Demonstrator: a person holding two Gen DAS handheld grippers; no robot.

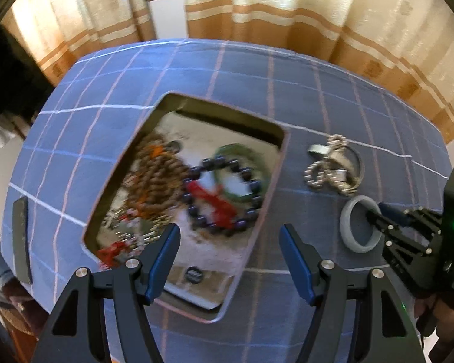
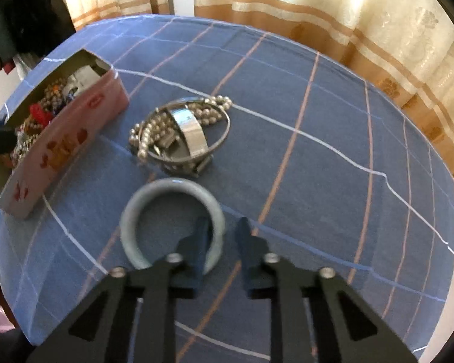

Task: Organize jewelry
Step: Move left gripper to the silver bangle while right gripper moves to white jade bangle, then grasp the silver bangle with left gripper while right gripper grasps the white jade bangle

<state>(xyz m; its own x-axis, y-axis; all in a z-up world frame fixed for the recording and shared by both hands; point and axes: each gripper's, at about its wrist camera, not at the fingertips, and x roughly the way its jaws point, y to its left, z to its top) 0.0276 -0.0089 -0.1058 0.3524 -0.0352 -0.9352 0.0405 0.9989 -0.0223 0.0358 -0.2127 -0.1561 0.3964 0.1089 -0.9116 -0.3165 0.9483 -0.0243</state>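
Right gripper (image 2: 222, 236), jaws apart, straddles a grey bangle (image 2: 172, 227). Left gripper (image 1: 230, 251) hangs open over a pink tin (image 1: 266, 199) holding beaded bracelets (image 1: 224, 193).

**Desk under blue checked cloth**

Covered by a blue cloth (image 2: 333, 166) with white and pale orange grid lines. Lying directly on it: an open pink box (image 2: 66, 139) at the left, filled with beads and bracelets; just right of it, a heap of silver bangles and pearl strands (image 2: 181, 130); nearer the camera, a grey-green bangle (image 2: 136, 208), flat on the cloth. At the far left edge, a dark flat phone-like slab (image 1: 21, 236).
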